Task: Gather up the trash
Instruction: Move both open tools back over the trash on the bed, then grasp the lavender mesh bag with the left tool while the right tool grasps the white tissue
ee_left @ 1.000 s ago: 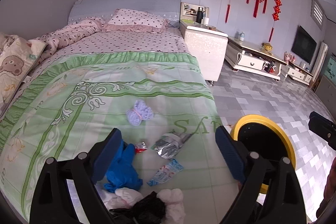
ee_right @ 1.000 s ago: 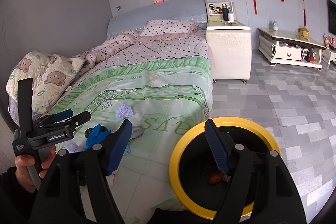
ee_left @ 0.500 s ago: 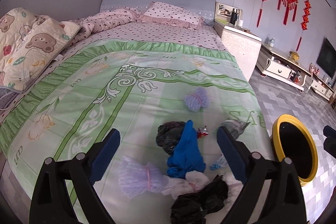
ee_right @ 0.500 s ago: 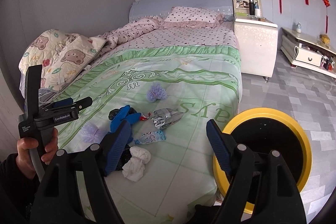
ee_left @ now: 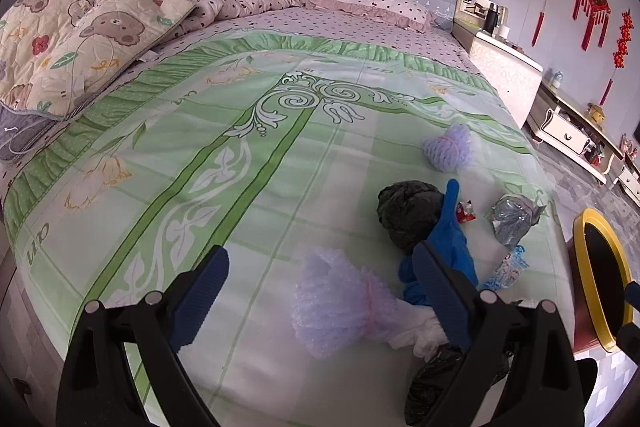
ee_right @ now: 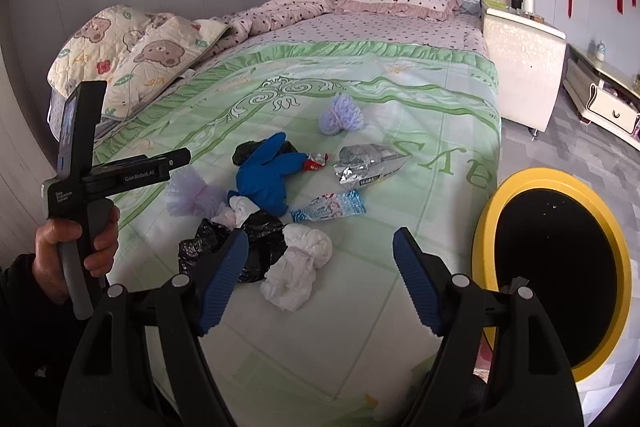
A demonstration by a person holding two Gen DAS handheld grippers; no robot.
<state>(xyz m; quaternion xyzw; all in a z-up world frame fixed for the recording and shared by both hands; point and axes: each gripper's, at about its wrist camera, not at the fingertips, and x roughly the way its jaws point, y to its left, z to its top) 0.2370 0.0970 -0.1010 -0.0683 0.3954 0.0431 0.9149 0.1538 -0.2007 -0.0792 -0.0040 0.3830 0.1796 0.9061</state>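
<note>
I see both grippers, left [ee_left: 320,281] and right [ee_right: 320,259], spread wide and empty, trash [ee_right: 296,267] just ahead.

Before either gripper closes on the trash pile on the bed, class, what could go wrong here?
1. The white bag overlaps the black bag; the open right gripper may drag both.
2. The yellow-rimmed bin stands off the bed's edge; light wrappers could miss it.
3. The open left gripper straddles the purple mesh and may pinch the bedspread.
</note>
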